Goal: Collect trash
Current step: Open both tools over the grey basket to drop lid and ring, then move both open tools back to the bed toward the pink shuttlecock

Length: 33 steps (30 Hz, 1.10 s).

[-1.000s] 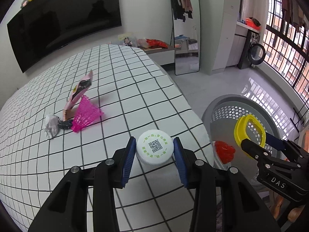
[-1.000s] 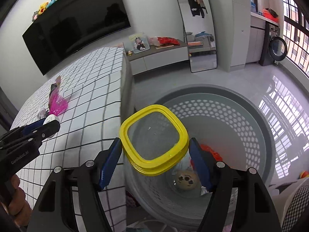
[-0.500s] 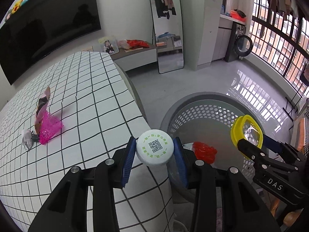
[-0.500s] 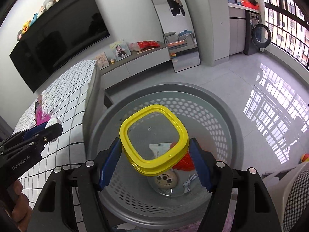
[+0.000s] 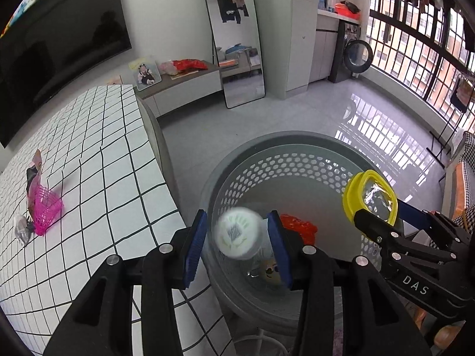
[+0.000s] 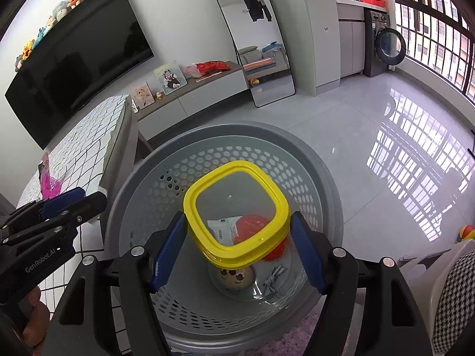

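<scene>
Left wrist view: my left gripper over grey perforated basket; jaws just been opening, blurred white cap between pads, left pad clear of it, no grip. Checked white table at left, glossy grey floor, mirror, barred windows. On table: one pink net, one wrapper, one crumpled scrap. My right gripper clamps one yellow-rimmed lid above basket. Inside basket: one red piece, one round cookie-like thing, one packet, one grey bow.

"DAS" on the right claw — "GenRobot.AI" on the left claw.
</scene>
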Available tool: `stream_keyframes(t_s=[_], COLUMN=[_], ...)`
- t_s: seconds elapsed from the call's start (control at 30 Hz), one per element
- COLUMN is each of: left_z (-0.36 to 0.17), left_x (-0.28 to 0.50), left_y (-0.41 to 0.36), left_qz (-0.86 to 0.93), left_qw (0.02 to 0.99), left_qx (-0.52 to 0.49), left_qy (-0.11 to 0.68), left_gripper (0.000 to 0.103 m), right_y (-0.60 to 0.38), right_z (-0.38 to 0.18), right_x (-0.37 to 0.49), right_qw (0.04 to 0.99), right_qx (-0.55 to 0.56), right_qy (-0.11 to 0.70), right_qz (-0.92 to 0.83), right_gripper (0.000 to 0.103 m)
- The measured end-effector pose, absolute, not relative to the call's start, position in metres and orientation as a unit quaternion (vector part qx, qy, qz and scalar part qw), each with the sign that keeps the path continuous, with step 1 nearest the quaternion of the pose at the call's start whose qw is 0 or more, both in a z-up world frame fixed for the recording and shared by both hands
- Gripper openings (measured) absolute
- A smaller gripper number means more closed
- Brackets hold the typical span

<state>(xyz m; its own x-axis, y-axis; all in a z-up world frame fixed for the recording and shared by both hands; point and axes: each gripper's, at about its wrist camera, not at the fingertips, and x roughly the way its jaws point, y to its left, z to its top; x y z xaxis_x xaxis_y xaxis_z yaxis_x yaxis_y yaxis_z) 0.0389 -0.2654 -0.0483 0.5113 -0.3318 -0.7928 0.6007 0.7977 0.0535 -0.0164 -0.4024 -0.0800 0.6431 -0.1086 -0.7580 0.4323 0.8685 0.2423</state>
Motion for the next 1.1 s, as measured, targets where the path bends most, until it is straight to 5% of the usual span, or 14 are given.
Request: stream_keyframes(t_s=[0.2,0.27,1.1], left_z=[-0.044,-0.043,-0.022], left_x=[0.037,0.036,0.049], left_y=[-0.266,-0.265,-0.228], left_qz=[-0.268,-0.268,-0.240], left_qw=[0.862,0.862,0.876], left_qx=[0.157,0.156,0.135], left_qy=[0.401,0.400,0.397], left_gripper=[0.077,0.077,0.084], right_y=[-0.402,-0.402,-0.391], right_z=[-0.077,-0.075,-0.061], right_x=[-0.016,-0.017,-0.014], right_qw=[0.886,0.888,0.883], right_qx=[0.206,0.205,0.188], right_qy=[0.387,0.382,0.405], right_qz=[-0.150,-0.152,-0.146], right_gripper=[0.072,0.079,0.079])
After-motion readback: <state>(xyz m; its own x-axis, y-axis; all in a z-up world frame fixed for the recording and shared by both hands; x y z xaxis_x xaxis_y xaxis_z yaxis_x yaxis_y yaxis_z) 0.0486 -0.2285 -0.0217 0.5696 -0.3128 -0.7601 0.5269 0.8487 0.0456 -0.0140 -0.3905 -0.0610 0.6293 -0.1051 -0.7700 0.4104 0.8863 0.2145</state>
